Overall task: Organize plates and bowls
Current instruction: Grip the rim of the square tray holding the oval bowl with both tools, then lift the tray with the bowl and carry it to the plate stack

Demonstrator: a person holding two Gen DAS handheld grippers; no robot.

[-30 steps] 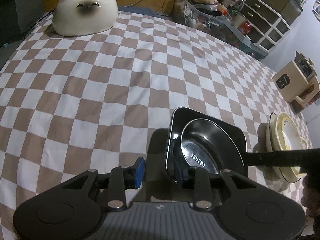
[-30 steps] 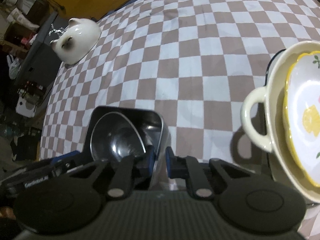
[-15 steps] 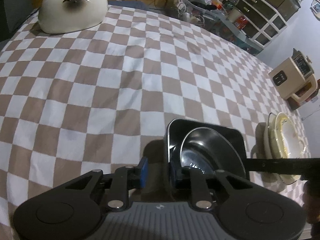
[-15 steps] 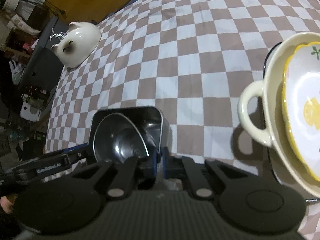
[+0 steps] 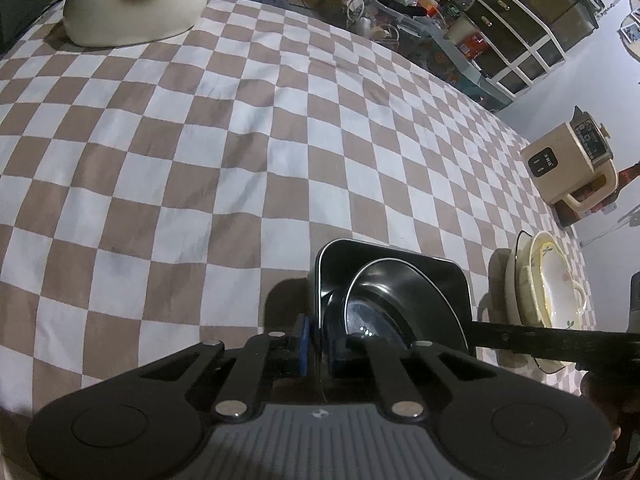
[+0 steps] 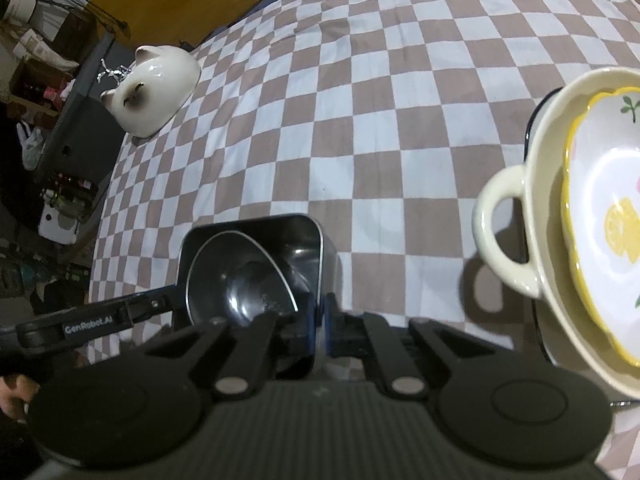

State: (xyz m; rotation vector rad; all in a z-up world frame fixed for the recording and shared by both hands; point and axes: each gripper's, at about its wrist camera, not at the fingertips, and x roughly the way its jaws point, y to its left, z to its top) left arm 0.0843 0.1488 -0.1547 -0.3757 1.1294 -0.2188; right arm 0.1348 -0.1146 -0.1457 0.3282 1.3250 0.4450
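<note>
A brown-and-white checked cloth (image 5: pixel 224 152) covers the table, with a cat-shaped ceramic dish (image 5: pixel 134 2) at its far end. The left gripper (image 5: pixel 316 340) is clamped on one wall of the square steel tray (image 5: pixel 448 280), and the right gripper (image 6: pixel 320 322) pinches the opposite wall, both sets of jaws nearly closed on the thin metal. A round steel bowl (image 6: pixel 240 276) sits tilted inside the tray between the two grips, and cream stacked dishes (image 6: pixel 560 240) stand just right of the right jaws.
</note>
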